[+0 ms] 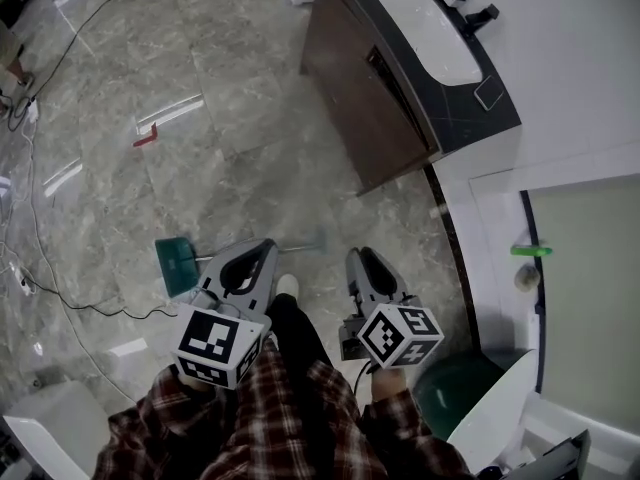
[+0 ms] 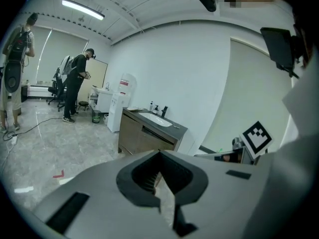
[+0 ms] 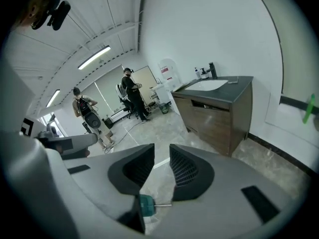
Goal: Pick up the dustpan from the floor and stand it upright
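A teal dustpan point(image 1: 178, 264) lies flat on the marble floor, and its thin handle point(image 1: 300, 247) runs off to the right. My left gripper point(image 1: 268, 244) hovers over the handle just right of the pan; its jaws meet at the tips point(image 2: 159, 153) with nothing in them. A short way right of the handle's end, my right gripper point(image 1: 358, 254) hangs with a narrow gap point(image 3: 161, 147) between its jaws and nothing held. In the right gripper view the dustpan point(image 3: 146, 204) shows small, low down between the jaws and far below them.
A dark vanity with a white sink point(image 1: 400, 78) stands ahead on the right against the wall. Cables point(image 1: 60, 298) trail over the floor at left, near a red tape mark point(image 1: 146, 135). A green bin point(image 1: 450, 388) sits at lower right. Two people point(image 2: 75, 83) stand far off.
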### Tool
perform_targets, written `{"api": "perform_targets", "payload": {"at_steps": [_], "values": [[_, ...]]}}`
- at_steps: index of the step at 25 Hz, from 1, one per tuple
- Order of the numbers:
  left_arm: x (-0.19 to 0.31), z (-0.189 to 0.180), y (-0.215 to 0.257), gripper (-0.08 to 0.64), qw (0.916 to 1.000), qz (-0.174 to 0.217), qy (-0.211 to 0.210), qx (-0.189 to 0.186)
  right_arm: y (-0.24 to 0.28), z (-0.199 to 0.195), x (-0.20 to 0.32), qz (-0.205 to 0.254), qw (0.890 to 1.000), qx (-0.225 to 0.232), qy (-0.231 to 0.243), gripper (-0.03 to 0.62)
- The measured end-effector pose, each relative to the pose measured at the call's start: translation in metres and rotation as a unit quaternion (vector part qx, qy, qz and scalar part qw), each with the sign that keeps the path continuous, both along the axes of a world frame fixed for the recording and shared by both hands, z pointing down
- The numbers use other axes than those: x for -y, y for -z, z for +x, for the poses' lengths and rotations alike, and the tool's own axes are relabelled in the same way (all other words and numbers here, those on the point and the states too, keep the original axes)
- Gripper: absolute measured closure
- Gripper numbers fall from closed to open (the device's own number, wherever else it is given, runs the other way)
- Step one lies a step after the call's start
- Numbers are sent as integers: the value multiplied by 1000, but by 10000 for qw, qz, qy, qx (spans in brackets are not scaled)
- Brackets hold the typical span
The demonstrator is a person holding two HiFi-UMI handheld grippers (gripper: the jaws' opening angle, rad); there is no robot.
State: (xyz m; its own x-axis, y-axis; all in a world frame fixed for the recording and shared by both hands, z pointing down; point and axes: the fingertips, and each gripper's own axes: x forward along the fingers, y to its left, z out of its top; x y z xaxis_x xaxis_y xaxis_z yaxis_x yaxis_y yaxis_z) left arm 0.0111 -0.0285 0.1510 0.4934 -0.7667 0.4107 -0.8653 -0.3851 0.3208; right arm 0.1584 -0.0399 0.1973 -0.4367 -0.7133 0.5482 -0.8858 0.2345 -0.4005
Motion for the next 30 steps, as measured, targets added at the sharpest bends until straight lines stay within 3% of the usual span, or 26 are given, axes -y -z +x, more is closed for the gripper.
{"api": "perform_targets", "payload": {"at_steps": [6, 12, 19, 30], "values": [[15, 6, -25, 560, 9998, -198, -20, 54, -25, 4, 23, -190, 9997, 102, -61, 446], [29, 13, -69, 559, 9990, -418, -77, 125, -80, 10, 31, -566, 9984, 54, -60, 446], [35, 9, -147, 559, 9967, -787, -57, 190, -183, 15, 27, -1319, 9898, 372, -392, 429], [12, 7, -321, 560, 9876, -1558, -34, 206, -379, 45, 9, -2251, 9667, 518, -1098, 411]]}}
